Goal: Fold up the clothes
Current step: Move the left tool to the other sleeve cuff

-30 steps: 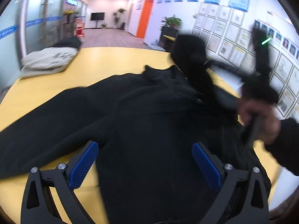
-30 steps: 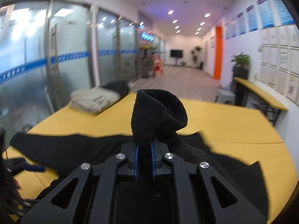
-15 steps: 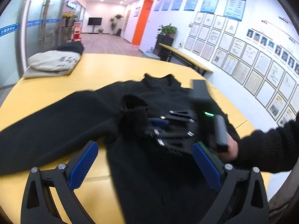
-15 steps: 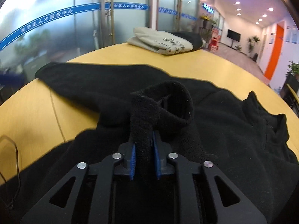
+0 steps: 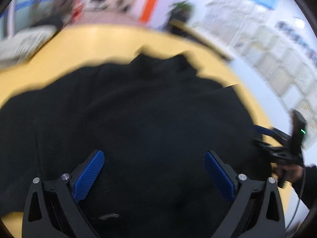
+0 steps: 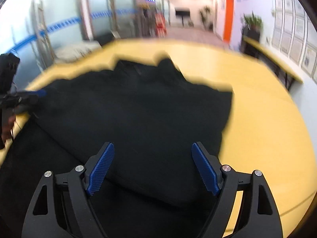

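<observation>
Right gripper (image 6: 152, 166) having released the sleeve it was clamping a moment ago, yellow table (image 6: 257, 119) filling mid-frame, black sweater (image 6: 128, 115) lying across it at centre, left gripper (image 5: 153, 173) hovering spread wide above the fabric, both blurring.

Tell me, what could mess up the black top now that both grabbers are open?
1. Nothing holds the black top: the right gripper and left gripper are both open, so the folded-over part could slip back.
2. Its right edge lies near the rim of the yellow table, so a careless tug might drag it off.
3. Both views are blurred, suggesting fast motion; a pad might snag the fabric and wrinkle it.
</observation>
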Tool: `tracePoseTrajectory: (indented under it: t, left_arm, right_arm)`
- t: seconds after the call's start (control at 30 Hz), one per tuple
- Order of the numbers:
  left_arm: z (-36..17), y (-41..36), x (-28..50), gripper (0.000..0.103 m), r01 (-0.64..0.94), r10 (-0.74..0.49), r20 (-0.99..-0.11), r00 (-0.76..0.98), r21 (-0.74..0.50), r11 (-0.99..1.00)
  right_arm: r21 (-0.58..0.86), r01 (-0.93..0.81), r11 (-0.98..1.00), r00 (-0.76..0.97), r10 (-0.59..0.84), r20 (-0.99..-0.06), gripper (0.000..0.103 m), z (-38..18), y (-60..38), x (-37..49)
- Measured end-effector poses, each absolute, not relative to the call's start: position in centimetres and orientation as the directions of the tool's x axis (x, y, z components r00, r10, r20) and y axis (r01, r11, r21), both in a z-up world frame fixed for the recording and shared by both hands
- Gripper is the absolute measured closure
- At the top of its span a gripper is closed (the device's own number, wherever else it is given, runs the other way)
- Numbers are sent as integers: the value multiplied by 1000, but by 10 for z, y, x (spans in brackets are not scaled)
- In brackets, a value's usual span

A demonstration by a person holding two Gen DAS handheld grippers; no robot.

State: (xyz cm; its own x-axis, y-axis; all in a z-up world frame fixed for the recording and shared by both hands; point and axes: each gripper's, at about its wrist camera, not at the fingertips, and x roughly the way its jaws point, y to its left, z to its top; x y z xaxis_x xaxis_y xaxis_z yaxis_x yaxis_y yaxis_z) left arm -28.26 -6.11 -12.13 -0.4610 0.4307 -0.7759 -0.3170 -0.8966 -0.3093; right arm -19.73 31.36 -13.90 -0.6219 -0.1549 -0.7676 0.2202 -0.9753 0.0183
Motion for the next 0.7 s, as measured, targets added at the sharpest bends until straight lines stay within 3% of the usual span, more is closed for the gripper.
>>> tracePoseTrajectory:
  t: [0.07, 0.13, 0.17, 0.23, 0.27, 0.3, 0.37, 0.5, 0.6, 0.7]
  left_arm:
    - [-131, -72, -276, 1, -297, 440, -755, -486, -331, -896]
    - [-132, -75, -266, 1, -300, 444, -757, -480, -334, -894]
    - [-131, -73, -262, 1, -303, 435, -761, -481, -322, -897]
    - [-130, -69, -257, 0, -299, 430, -767, -475, -318, -899]
    - [-130, -68, -257, 0, -299, 428, -768, -477, -316, -900]
    - [-130, -69, -257, 0, -298, 433, -762, -482, -322, -899]
    - [-130, -72, -257, 0, -296, 443, -749, -492, -334, -895]
    - [-114, -79, -250, 0, -308, 457, -714, -531, -340, -889]
    - [-124, -81, -250, 0, -283, 433, -738, -517, -331, -900]
    - [-124, -77, -250, 0, -286, 420, -744, -521, -311, -906]
  right_arm:
    - [-10, 201, -980, -605, -116, -788, 40, -161, 329, -189]
    - [-21, 150, -988, -620, -77, -781, 27, -162, 338, -189]
    - [-14, 84, -996, -608, -40, -793, 8, -166, 349, -192]
    - [46, -6, -999, -585, -34, -810, 0, -171, 368, -197]
    - [34, -7, -999, -583, -24, -812, 2, -168, 368, -197]
    - [-17, 21, -1000, -602, 1, -799, 18, -160, 358, -195]
    - [-115, 120, -986, -668, 5, -744, 36, -137, 330, -187]
    - [-136, 248, -959, -750, -101, -654, 18, -100, 296, -172]
    - [-55, 338, -940, -664, -197, -721, 19, -113, 284, -182]
    - [-31, 332, -943, -556, -169, -814, 24, -145, 286, -195]
